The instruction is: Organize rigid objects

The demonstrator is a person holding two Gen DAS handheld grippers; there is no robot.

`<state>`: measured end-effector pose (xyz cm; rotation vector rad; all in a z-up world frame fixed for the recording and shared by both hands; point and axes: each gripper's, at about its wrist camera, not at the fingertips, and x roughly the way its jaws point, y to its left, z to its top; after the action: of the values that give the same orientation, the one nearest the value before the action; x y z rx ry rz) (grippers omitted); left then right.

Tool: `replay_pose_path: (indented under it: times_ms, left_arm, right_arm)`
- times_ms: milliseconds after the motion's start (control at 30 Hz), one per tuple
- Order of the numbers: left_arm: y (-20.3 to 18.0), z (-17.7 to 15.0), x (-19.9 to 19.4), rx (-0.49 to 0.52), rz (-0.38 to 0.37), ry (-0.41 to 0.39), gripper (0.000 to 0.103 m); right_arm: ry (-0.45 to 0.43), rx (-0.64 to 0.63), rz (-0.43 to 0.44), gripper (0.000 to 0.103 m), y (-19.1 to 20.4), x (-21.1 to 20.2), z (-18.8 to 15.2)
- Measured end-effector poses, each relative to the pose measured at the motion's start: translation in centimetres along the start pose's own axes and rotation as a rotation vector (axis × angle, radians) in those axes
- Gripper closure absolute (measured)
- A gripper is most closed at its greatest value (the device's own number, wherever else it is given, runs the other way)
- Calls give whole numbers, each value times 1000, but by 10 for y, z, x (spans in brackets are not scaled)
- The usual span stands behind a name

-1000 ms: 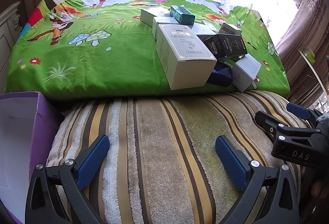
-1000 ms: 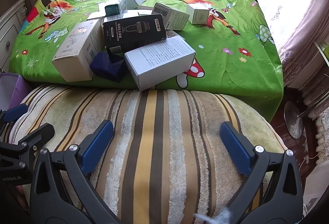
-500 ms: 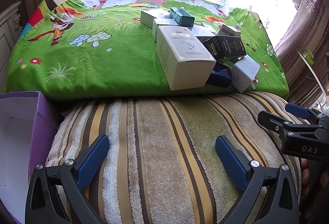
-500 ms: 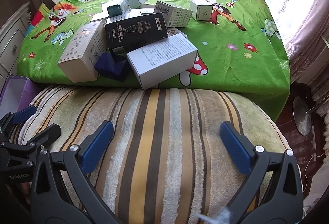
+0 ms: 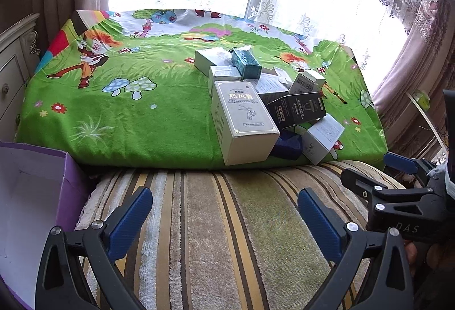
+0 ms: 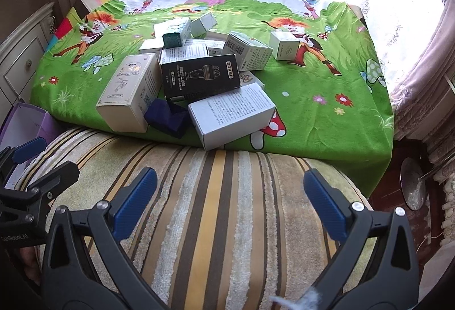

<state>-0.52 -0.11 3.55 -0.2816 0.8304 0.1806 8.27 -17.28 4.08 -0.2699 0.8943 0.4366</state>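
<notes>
Between the blue pads of the left gripper [image 5: 224, 213] lies only the striped cushion [image 5: 227, 239]; the jaws stand wide apart and hold nothing. The right gripper [image 6: 230, 196] is the same, spread open over the cushion and empty. Each gripper shows at the edge of the other's view, so they hang side by side, both short of the work. Beyond the fingertips, past the cushion's far edge, a heap of cardboard boxes sits on the green cartoon cloth [image 5: 128, 111], well apart from either pair of fingers. Nearest the left gripper is the tall grey box [image 5: 244, 122], standing at the cloth's near edge; nearest the right is the white printed box [image 6: 233, 113], tilted and leaning on the pile. Wedged between those two is a small dark blue box [image 6: 167, 116], and resting above it the black box [image 6: 200, 75]; smaller boxes, among them a teal box [image 5: 246, 64], lie further back. These look like light retail cartons: stiff at the edges, likely to dent if squeezed across a broad face, and smooth enough to slip. I would judge a grip across the narrow width, near the middle, to be safest. Since the boxes lean on one another, pulling a lower one would probably shift the rest. At the far left stands an open purple bin [image 5: 68, 182], seemingly the place for them.
</notes>
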Motion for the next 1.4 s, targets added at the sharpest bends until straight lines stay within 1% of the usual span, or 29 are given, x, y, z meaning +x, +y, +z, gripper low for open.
replay_pose_path:
  times_ms: [100, 200, 400, 467, 533, 800, 933, 1067, 1133, 1300, 1333, 1400]
  left_arm:
    - [-6, 12, 9, -5, -4, 13, 2]
    - [-8, 21, 23, -23, -11, 59, 6]
    - [-15, 35, 41, -16, 2, 96, 7]
    - [-16, 39, 49, -18, 9, 111, 7]
    - [-16, 41, 54, -21, 10, 117, 7]
    - [-23, 43, 71, 18, 62, 136, 11]
    - [-25, 45, 74, 34, 86, 124, 11]
    - [-27, 45, 79, 48, 103, 126, 11]
    - [-26, 45, 81, 44, 107, 133, 15]
    - [-22, 43, 83, 26, 108, 135, 32]
    - [-22, 43, 83, 23, 108, 133, 35]
    - [-20, 43, 83, 16, 104, 132, 50]
  right_arm:
    - [0, -11, 14, 0, -3, 4, 10]
    - [1, -3, 38, 0, -11, 9, 20]
    - [-24, 5, 88, 0, -22, 15, 48]
    - [-11, -7, 141, 0, -21, 21, 58]
    - [-6, -14, 172, 0, -18, 26, 66]
    - [32, -85, 188, 0, -3, 50, 85]
    - [57, -130, 179, 0, 6, 61, 88]
    - [76, -160, 187, 0, 12, 69, 88]
    - [85, -166, 183, 0, 13, 74, 89]
    - [97, -161, 172, 0, 12, 84, 88]
    - [96, -158, 171, 2, 11, 84, 87]
    - [102, -148, 182, 13, 10, 86, 87]
